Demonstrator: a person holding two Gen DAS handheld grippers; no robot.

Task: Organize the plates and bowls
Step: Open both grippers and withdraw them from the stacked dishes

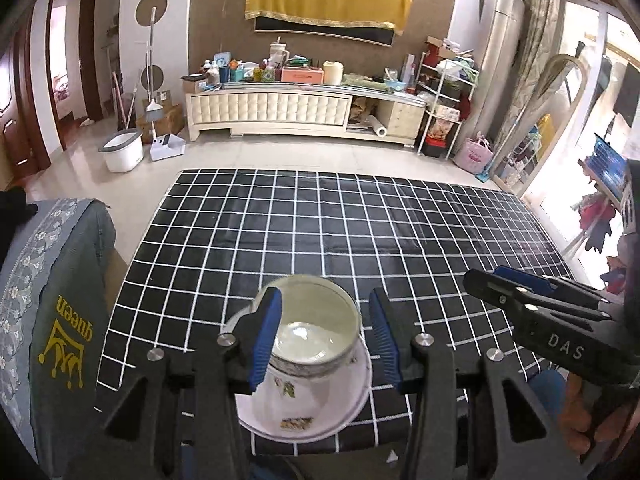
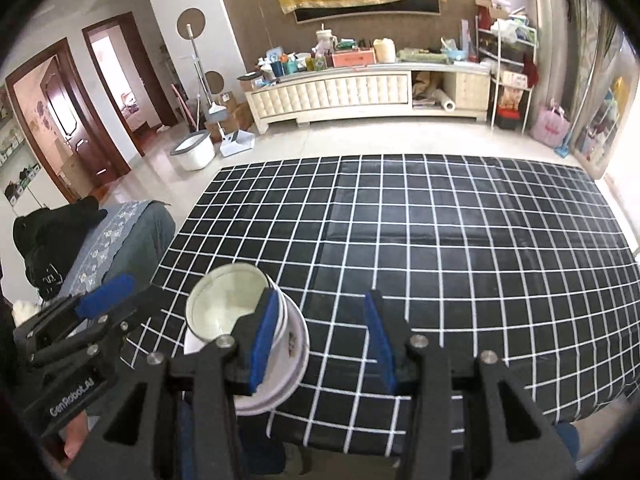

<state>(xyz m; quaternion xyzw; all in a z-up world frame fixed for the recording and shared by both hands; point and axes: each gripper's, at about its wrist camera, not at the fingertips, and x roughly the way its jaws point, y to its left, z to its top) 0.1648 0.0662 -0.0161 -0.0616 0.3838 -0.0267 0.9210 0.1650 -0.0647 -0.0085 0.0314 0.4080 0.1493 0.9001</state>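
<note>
Bowls stacked on a plate, both grippers spread apart and empty above them.

The stack of bowls (image 1: pixel 308 332) stands on the plate (image 1: pixel 304 420) at the near edge of the table (image 1: pixel 360 220). The left gripper (image 1: pixel 326 344) hangs released over the stack; the right gripper (image 2: pixel 320 344) is also released, just to the right of the stack. The glazed ceramic is smooth and round, so a finger may knock it, and the glossy checked cloth could let the plate slide off the edge.

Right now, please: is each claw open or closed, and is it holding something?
Left claw: open, holding nothing, above the bowl on the plate.
Right claw: open, holding nothing.
</note>
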